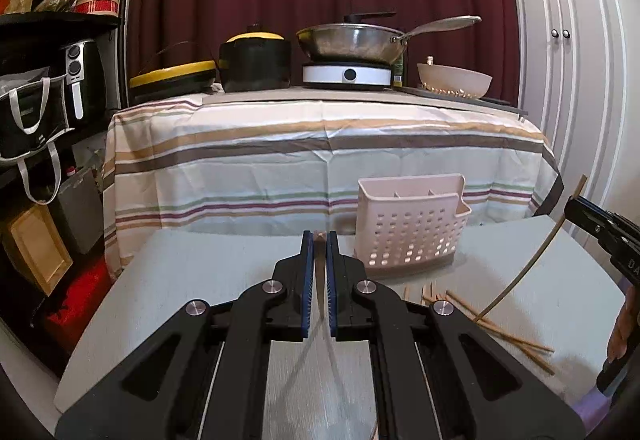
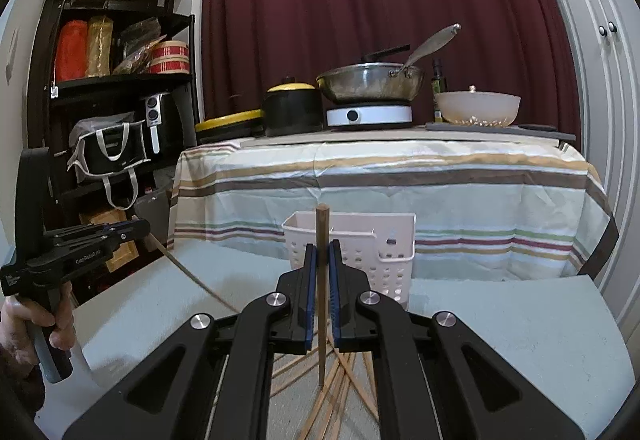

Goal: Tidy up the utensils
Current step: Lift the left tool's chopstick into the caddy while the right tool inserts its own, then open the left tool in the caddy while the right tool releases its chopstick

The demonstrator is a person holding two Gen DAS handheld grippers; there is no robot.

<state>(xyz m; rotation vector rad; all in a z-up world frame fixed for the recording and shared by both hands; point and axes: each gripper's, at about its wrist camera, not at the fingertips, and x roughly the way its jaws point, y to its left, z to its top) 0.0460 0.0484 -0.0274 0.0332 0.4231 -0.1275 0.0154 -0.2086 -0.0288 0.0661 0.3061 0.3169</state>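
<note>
Left gripper [image 1: 319, 240] clamped tight on one chopstick [image 2: 188, 272]; right gripper [image 2: 322, 252] pinches another chopstick [image 2: 321, 304] upright, both above the table [image 1: 180, 280] just short of the caddy [image 1: 412, 224]. Risk: thin sticks pivot between the pads, miss a slot, or fall onto the loose pile [image 2: 340, 388]

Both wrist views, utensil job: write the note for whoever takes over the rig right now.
Left gripper: shut on one chopstick.
Right gripper: shut on another chopstick, held upright.
Pink utensil basket: stands on the grey table; nothing seen inside it.
Loose chopsticks: scattered on the table.
Done: two picked up.
Left: put both in the basket, then the rest.
</note>
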